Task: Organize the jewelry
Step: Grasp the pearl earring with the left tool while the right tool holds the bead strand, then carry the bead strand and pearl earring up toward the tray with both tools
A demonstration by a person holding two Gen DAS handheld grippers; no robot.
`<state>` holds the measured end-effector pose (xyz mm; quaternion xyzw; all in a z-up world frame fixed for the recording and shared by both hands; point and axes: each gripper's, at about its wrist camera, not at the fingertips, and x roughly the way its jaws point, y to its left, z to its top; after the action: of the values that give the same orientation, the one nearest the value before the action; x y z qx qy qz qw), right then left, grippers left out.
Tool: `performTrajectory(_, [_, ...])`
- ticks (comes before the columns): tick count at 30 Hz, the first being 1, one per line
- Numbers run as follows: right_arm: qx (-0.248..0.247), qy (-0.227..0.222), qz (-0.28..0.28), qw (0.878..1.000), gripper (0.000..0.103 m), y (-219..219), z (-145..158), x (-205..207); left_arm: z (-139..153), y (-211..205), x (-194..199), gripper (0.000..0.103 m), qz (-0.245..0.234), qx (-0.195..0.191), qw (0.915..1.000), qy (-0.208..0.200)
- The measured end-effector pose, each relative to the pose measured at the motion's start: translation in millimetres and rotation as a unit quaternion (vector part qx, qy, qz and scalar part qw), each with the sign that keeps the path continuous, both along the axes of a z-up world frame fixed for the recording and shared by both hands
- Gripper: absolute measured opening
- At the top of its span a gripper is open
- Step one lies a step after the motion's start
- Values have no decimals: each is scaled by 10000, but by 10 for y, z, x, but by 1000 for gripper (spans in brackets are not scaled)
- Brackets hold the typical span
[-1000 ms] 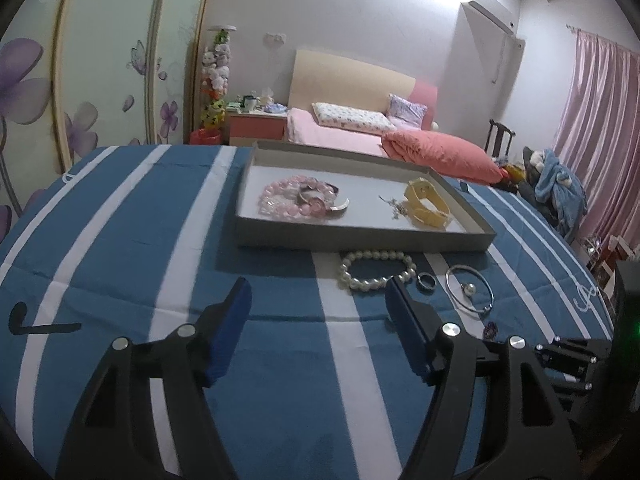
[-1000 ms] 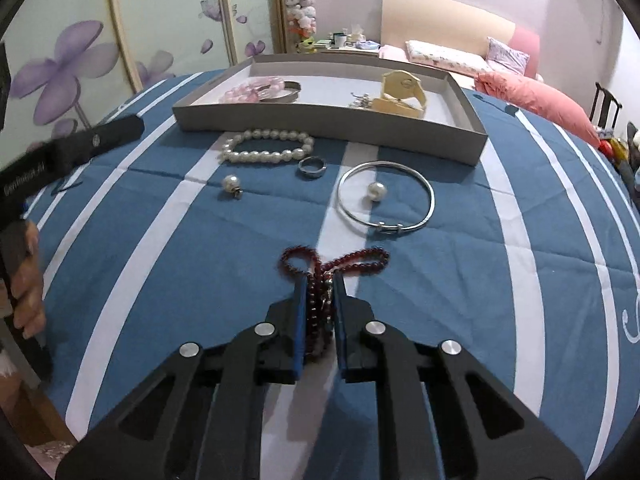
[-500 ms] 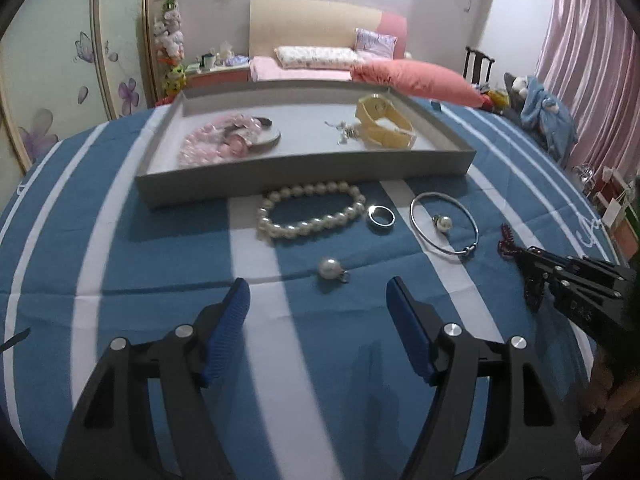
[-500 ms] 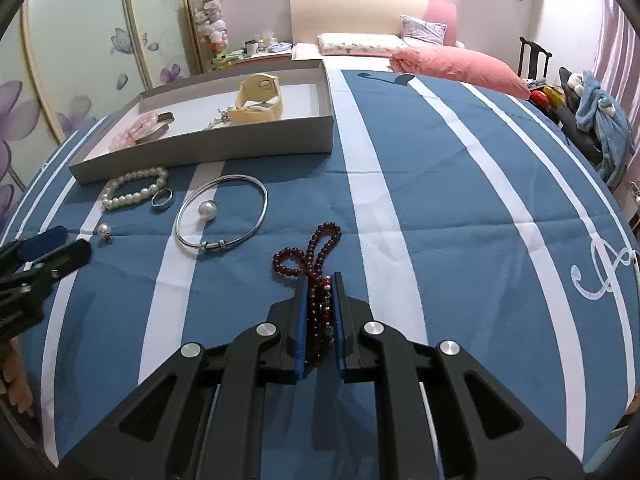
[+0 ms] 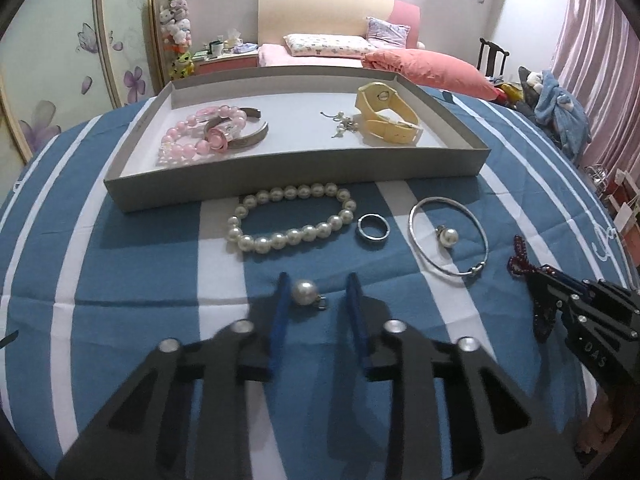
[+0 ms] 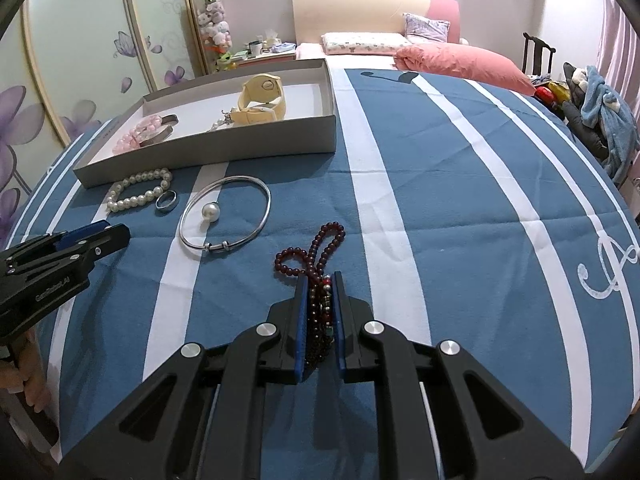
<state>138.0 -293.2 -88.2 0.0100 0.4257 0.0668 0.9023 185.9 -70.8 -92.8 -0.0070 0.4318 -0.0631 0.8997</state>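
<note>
A loose pearl pendant (image 5: 305, 291) lies on the blue striped cloth between the fingers of my left gripper (image 5: 318, 280). Its jaws are closing, and a gap still shows on the right of the pearl. My right gripper (image 6: 320, 280) is shut on a dark red bead bracelet (image 6: 290, 252), whose loops trail onto the cloth ahead. The grey tray (image 5: 280, 184) beyond holds a pink bead bracelet (image 5: 188, 146), a yellow watch (image 5: 386, 120) and small earrings.
In front of the tray lie a white pearl bracelet (image 5: 292, 236), a silver ring (image 5: 360, 227) and a silver bangle (image 5: 440, 199) with a pearl (image 5: 449, 236) inside it. A bed, a wardrobe and a chair stand behind.
My left gripper moved forward and down onto the pearl pendant and its jaws narrowed around it. The right gripper swung sideways earlier with the red beads, then stayed put.
</note>
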Motion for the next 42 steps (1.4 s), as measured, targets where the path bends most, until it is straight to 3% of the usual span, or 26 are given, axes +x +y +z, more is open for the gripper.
performTrajectory(5, [-7, -1, -2, 10000, 12, 1, 0, -1, 5, 58, -26, 15, -6, -140, 9999, 4])
performTrajectory(20, [125, -31, 233, 9996, 9, 98, 7, -15, 12, 512, -150, 15, 299, -292, 9991, 29])
performTrajectory(32, [170, -102, 263, 9995, 9, 124, 32, -13, 15, 602, -177, 15, 338, -334, 9989, 13])
performTrajectory(37, [250, -418, 319, 9983, 9, 129, 156, -58, 57, 649, -209, 15, 383, -413, 9984, -69])
performTrajectory(42, [334, -930, 339, 9945, 9, 130, 362, -102, 235, 691, -296, 15, 438, -479, 9969, -453])
